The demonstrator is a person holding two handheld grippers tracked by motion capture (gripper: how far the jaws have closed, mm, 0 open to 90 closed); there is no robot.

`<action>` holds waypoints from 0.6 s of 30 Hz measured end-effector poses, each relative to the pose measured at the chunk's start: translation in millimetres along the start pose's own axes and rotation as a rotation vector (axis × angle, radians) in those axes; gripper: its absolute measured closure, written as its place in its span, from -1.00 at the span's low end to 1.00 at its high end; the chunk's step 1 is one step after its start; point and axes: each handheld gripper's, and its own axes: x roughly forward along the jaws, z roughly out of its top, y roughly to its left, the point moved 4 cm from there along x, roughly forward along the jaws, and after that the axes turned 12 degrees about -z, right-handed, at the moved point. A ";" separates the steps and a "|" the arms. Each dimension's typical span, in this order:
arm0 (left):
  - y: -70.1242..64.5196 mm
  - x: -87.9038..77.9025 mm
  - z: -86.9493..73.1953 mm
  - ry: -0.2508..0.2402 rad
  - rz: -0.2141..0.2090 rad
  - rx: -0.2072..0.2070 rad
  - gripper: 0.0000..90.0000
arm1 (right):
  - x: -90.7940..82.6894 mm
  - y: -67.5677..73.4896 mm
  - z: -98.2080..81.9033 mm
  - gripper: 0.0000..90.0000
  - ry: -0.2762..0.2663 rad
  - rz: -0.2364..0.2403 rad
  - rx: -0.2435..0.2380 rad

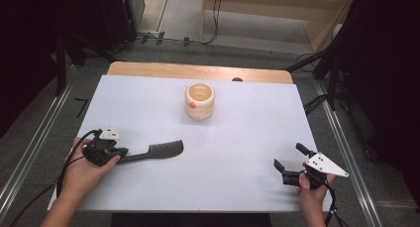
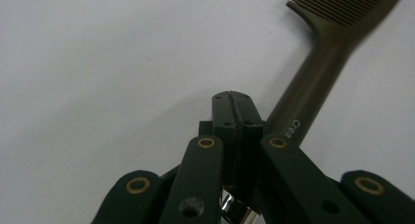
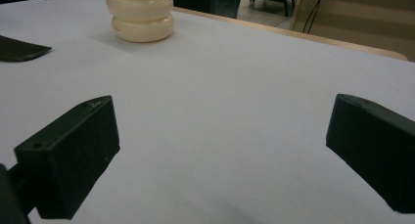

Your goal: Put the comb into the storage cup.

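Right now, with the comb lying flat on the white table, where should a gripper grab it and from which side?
Probably by the handle. The comb lies flat on the table, its narrow handle toward the left gripper, its toothed head pointing to the cream cup side. Coming in from the left, along the handle, suits best: the handle is slim enough for the jaws, while the head is broad and toothed.

Left gripper [image 2: 232, 98] jaws pressed together at lower centre, dark comb [image 2: 318, 77] just beside them, handle running to upper right, teeth at top right corner, white counter [image 2: 107, 62] behind
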 end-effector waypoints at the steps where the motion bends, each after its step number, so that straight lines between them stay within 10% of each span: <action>1: -1.9 -0.1 -1.3 0.001 -0.003 0.000 1.00 | 0.0 0.0 0.0 -1.00 0.001 0.000 0.000; 18: -23.0 -8.9 -6.0 0.020 0.004 0.037 0.86 | 0.8 0.3 -0.3 -1.00 0.006 -0.007 -0.003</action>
